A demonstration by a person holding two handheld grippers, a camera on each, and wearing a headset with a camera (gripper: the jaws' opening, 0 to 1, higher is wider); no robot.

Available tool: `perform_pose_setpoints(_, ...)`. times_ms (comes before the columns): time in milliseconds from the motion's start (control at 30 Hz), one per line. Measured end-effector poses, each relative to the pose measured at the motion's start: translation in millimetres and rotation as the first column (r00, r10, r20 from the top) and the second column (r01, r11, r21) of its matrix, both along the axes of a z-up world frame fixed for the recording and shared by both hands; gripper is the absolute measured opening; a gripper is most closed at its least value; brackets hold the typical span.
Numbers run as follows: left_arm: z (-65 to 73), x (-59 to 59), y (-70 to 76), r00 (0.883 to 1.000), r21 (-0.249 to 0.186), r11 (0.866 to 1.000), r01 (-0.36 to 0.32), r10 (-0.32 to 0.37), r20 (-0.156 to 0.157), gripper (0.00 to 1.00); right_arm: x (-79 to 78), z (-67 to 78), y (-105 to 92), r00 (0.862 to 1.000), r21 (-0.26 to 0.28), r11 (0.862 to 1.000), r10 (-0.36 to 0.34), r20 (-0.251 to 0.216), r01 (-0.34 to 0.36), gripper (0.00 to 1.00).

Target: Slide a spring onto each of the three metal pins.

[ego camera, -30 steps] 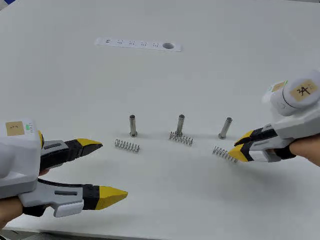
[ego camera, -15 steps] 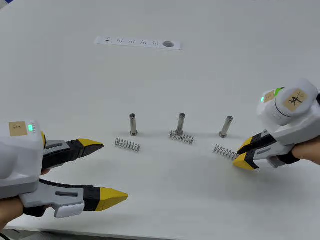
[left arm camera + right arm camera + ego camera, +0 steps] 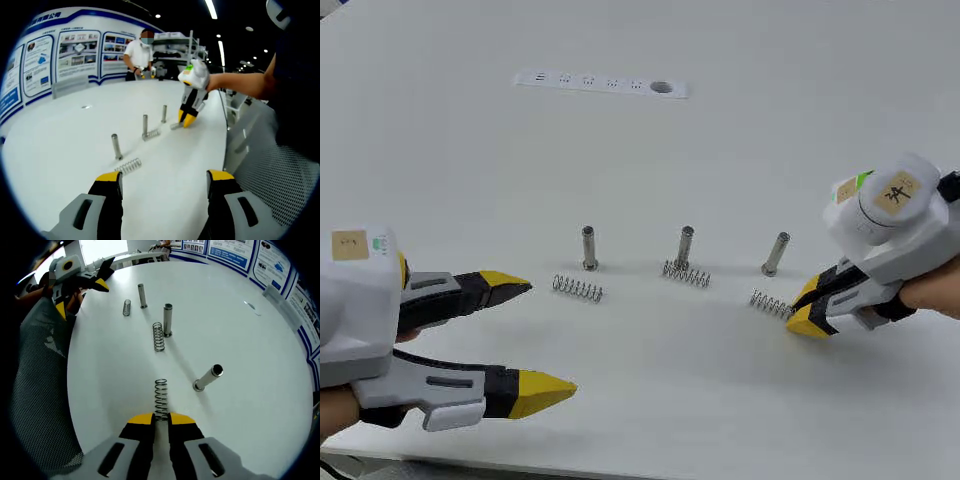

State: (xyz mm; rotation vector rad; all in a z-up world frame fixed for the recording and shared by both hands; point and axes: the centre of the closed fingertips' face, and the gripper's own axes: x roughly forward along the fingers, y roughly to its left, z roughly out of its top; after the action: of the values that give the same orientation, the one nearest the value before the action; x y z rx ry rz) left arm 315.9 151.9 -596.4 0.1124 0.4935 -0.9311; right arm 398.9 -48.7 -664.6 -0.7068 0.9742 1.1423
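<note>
Only the right gripper [image 3: 801,309] has moved, rolling over and closing its jaws. On the left, the left gripper [image 3: 548,337] hovers wide open and empty, short of the left spring [image 3: 577,289]. Past the three pins [image 3: 685,246], the right spring [image 3: 770,303] lies on the table [image 3: 640,160], its outer end pinched between the right gripper's nearly closed jaws.

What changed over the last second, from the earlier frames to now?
The right gripper rolled and closed its jaws on the near end of the right spring, which still lies on the table. The left gripper stayed open, apart from the parts. The pins and the other springs did not move.
</note>
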Motion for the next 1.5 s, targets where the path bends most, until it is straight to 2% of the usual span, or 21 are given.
perform_pose_setpoints(200,12.0,2.9,-11.7,0.999,-0.013,0.999,0.040,-0.040,0.019,0.67,-2.3,1.1,-0.3,1.000,-0.007,1.000,0.012,0.012,-0.012,0.12)
perform_pose_setpoints(333,6.4,-0.7,-22.7,0.995,0.017,0.994,0.104,-0.104,0.010,0.66,-5.3,3.0,0.4,1.000,-0.008,1.000,0.017,0.015,-0.017,0.11)
perform_pose_setpoints(600,4.4,-0.1,-38.1,0.984,0.027,0.984,0.179,-0.179,-0.001,0.65,-10.0,10.6,6.0,0.999,-0.006,0.999,0.034,0.023,-0.034,0.11)
perform_pose_setpoints(933,1.0,9.1,-60.6,0.967,0.029,0.966,0.255,-0.255,-0.003,0.61,-20.5,21.9,24.0,0.996,0.013,0.996,0.091,0.017,-0.091,0.11)
perform_pose_setpoints(1200,-5.9,12.7,-68.6,0.950,0.045,0.949,0.311,-0.310,-0.017,0.57,-32.8,34.8,45.1,0.989,0.037,0.988,0.146,0.022,-0.147,0.11)
perform_pose_setpoints(1500,-0.9,18.6,-81.3,0.936,0.051,0.935,0.352,-0.352,-0.003,0.53,-42.5,42.4,62.6,0.979,0.043,0.979,0.200,0.032,-0.201,0.11)
